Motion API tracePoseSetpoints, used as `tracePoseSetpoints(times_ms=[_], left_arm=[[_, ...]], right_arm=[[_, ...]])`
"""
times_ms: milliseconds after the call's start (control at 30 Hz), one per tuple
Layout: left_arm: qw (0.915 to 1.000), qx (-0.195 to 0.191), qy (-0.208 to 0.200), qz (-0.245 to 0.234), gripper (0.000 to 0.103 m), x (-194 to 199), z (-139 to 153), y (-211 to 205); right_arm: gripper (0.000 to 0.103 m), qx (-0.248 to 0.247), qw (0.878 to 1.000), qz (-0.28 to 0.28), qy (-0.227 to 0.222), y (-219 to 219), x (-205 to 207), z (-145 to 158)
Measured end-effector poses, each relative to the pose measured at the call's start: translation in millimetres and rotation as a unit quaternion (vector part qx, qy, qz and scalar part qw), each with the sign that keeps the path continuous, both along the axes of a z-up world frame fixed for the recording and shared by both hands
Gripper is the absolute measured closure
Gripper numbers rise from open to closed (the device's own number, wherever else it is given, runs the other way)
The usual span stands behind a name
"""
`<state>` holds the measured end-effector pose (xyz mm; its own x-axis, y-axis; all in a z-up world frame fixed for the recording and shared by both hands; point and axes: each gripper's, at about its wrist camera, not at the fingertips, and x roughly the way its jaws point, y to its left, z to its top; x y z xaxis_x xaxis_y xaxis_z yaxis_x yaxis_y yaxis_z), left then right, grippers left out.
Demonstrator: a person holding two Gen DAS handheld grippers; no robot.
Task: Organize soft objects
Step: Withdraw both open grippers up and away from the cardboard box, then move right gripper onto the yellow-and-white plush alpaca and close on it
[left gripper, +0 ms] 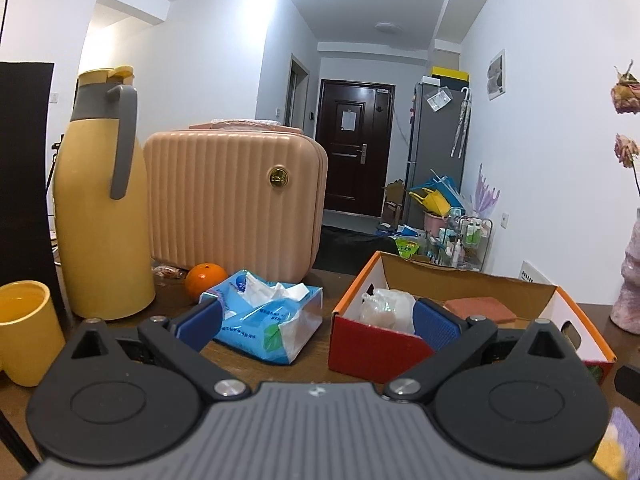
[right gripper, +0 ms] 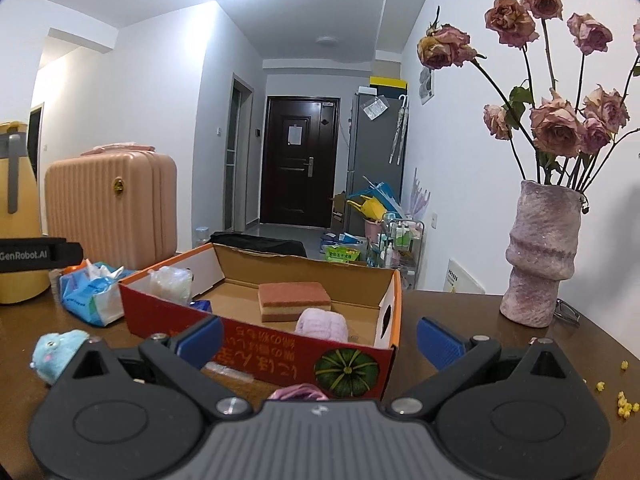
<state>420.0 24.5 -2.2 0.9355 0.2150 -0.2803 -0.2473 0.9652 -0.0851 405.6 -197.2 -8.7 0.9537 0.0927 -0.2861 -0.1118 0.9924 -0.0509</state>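
An open red and orange cardboard box stands on the brown table. It holds a red-topped sponge, a pink rolled cloth and a clear plastic bag. The box also shows in the left wrist view, with the bag and sponge. A blue tissue pack lies left of it. My left gripper is open and empty, fingers either side of the tissue pack and the box corner. My right gripper is open and empty, just before the box. A blue plush toy lies at left, and a pink soft thing below the gripper.
A yellow thermos, yellow mug, peach hard case and orange stand at the left back. A pink vase with dried roses stands at right. Yellow crumbs lie on the table's right.
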Motion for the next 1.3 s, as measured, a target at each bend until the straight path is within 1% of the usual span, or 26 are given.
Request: tracePoseSetpoints(times_ms=[600,800,900,1033,1100,1200,1300], left_arm=[[0.9990,0.024,0.017,-0.033,0.000,-58.2,-7.5,-6.0],[0.9982,0.029,0.035,-0.040,0.000,-79.0,-14.9,-5.5],[0.9978,0.035,0.044,-0.036,0.000,-92.1,-20.4,-1.9],[0.9982,0.023,0.045,-0.031,0.000,-109.4,-22.9,10.6],[0.9987,0.011,0.043,-0.024,0.000,-114.6,-22.2,19.7],[0.9985,-0.014,0.048,-0.021,0.000,-112.9,-21.2,31.9],[0.9975,-0.025,0.057,-0.033,0.000,-109.4,-22.7,35.4]], right_arm=[[0.000,-0.007,1.000,0.010,-0.025,-0.5,-58.4,-3.6],[0.000,-0.003,0.999,0.019,-0.033,-0.4,-74.7,-5.5],[0.000,0.002,0.999,0.030,-0.029,0.2,-80.2,-9.1],[0.000,-0.003,0.999,0.041,-0.017,7.0,-86.0,-17.3],[0.000,-0.005,0.999,0.047,-0.016,11.4,-91.1,-19.8],[0.000,-0.009,0.999,0.051,-0.018,18.5,-97.3,-21.7],[0.000,-0.009,0.998,0.053,-0.013,23.5,-98.4,-24.2]])
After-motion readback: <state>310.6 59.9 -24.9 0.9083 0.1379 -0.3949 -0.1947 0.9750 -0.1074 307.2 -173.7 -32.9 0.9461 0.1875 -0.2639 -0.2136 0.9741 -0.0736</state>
